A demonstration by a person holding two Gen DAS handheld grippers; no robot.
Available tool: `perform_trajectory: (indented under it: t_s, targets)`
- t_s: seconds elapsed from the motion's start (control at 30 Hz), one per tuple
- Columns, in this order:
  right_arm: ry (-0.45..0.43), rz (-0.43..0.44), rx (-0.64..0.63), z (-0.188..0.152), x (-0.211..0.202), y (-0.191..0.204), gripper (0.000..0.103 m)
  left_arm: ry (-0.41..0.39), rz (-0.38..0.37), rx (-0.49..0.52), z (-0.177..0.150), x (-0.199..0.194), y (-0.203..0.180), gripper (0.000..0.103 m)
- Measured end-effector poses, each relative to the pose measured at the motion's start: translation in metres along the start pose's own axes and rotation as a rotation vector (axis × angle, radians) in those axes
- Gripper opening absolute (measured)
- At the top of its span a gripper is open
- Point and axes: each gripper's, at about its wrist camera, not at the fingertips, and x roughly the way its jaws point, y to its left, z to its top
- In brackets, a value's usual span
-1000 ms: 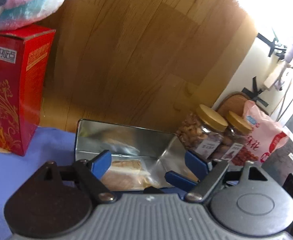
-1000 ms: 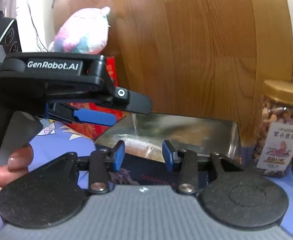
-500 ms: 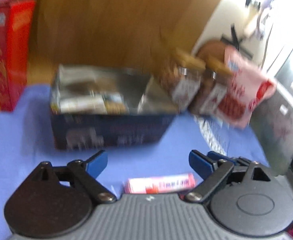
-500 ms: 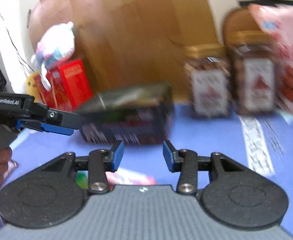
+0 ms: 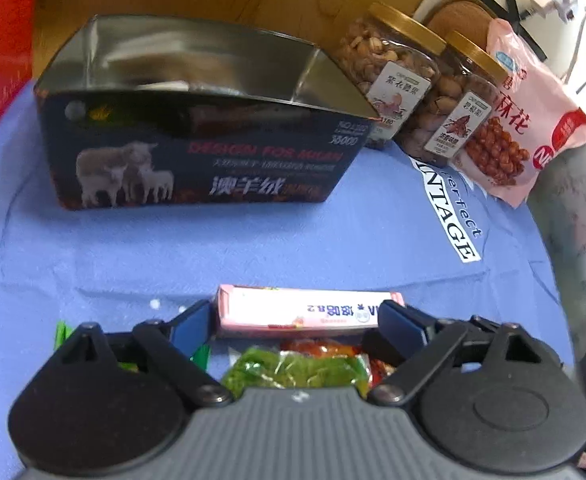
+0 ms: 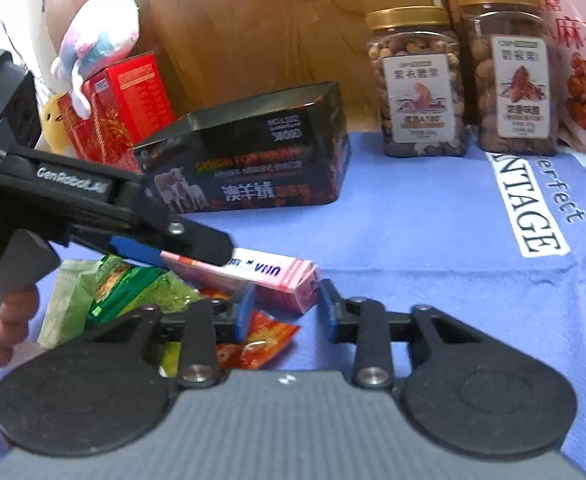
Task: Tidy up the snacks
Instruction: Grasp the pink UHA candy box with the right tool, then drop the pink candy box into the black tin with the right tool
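A: Pink snack box (image 5: 309, 312) – where, and held by what?

B: Flat on the blue cloth (image 5: 213, 248), lengthwise across the near edge, on top of a heap of loose packets. Held by nothing, as far as can be judged. Framed end to end by the left gripper (image 5: 297, 326), fingers spread wide, one blue pad by each short end. Impossible to tell whether either pad touches.

A: Why straddled along its length?

B: Probably to grip the two short ends and lift it level. A wide spread though, close to the full opening by the look of it, so little margin if off centre.

A: And the right gripper (image 6: 287, 310)?

B: Released too, nothing between the pads. Poised just before the box's right-hand end, perhaps to steady it or to reach a packet underneath.

A: Underneath?

B: A green packet (image 5: 293, 368) and a red packet (image 6: 261, 340), crinkled, partly under the box. Likely to shift when it goes up.

A: Further out?

B: Dark tin (image 5: 197, 168) with sheep on its side, lid off, well apart across the cloth – surely the destination. Something pale inside, too blurred to name. Beside its right end, two gold-lidded nut jars (image 5: 393, 80), touching each other, then a pink bag (image 5: 533, 120) leaning on the second. Upright against the wooden panel, presumably sorted. A red carton (image 6: 125, 100) to the tin's left, a plush toy (image 6: 97, 36) on top.
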Motion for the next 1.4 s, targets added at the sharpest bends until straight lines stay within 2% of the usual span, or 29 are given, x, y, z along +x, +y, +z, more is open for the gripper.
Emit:
perform_trajectory:
  t_s: [0.1,0.23,0.4,0.57,0.67,0.87,1.03,1.17,1.27,1.4]
  targets:
    - [-0.024,-0.031,-0.041,-0.002,-0.003,0.007,0.035,-0.013,0.005,0.021,0.000,-0.003,-0.005,0.091]
    - [-0.069,-0.032,-0.045,0.007,-0.009,0.009,0.035,-0.052,-0.015,0.025,0.005,-0.018,-0.006,0.091]
    - [-0.192,-0.038,-0.117,0.040,-0.015,0.022,0.035,-0.170,-0.041,0.015,0.030,-0.046,-0.002,0.091]
    - [-0.282,-0.042,-0.187,0.081,0.007,0.028,0.035,-0.310,-0.006,-0.019,0.062,-0.057,0.001,0.091]
    - [-0.281,-0.040,-0.201,0.099,0.027,0.025,0.035,-0.336,0.029,-0.040,0.076,-0.049,0.008,0.091]
    - [-0.205,-0.060,-0.197,0.112,0.064,0.023,0.037,-0.318,0.047,-0.080,0.086,-0.027,0.028,0.091]
    - [-0.195,-0.095,-0.179,0.106,0.065,0.024,0.040,-0.292,0.047,-0.054,0.083,-0.024,0.026,0.095]
    - [-0.228,-0.085,-0.136,0.094,0.037,0.019,0.041,-0.304,0.027,-0.015,0.069,-0.045,0.013,0.095]
    - [-0.242,-0.057,-0.093,0.076,0.007,0.017,0.041,-0.345,-0.004,0.032,0.048,-0.071,-0.003,0.095]
    - [-0.239,-0.009,-0.073,0.042,-0.025,0.027,0.041,-0.424,-0.069,0.133,-0.003,-0.113,-0.028,0.098]
